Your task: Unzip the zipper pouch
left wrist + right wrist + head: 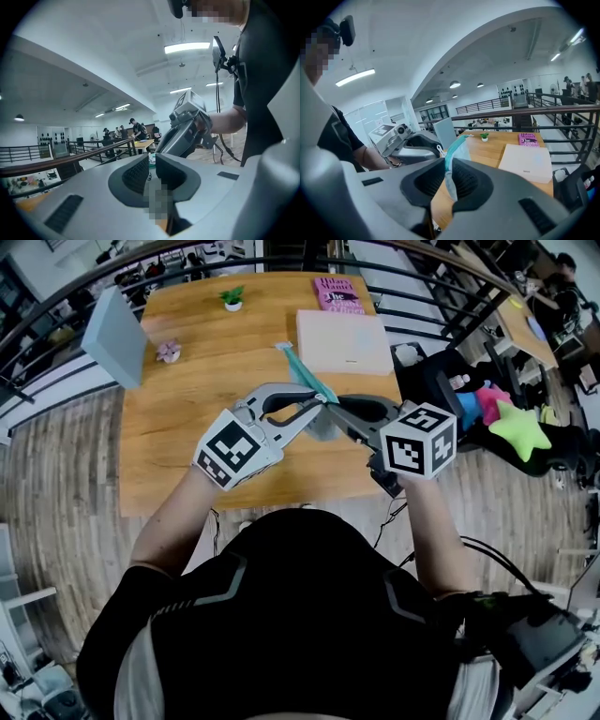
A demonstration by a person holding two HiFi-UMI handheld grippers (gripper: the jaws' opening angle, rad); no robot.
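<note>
Above the wooden table point(187, 442) a teal zipper pouch point(302, 369) is held up on edge between the two grippers. My right gripper point(335, 411) comes in from the right and is shut on the pouch's lower edge; in the right gripper view the teal fabric point(454, 154) runs straight between its jaws point(450, 165). My left gripper point(322, 399) comes in from the left, its jaws nearly together at the pouch's top. The white zipper pull point(439, 150) sits at its tips point(436, 149). In the left gripper view only a sliver of teal point(151, 161) shows between the jaws.
On the table's far side lie a white box point(344, 341), a pink book point(338, 294), a small potted plant point(232, 298), a small pink ornament point(169, 352) and an upright grey-blue panel point(114, 336). A railing curves behind the table. Star-shaped plush toys point(518, 427) lie at the right.
</note>
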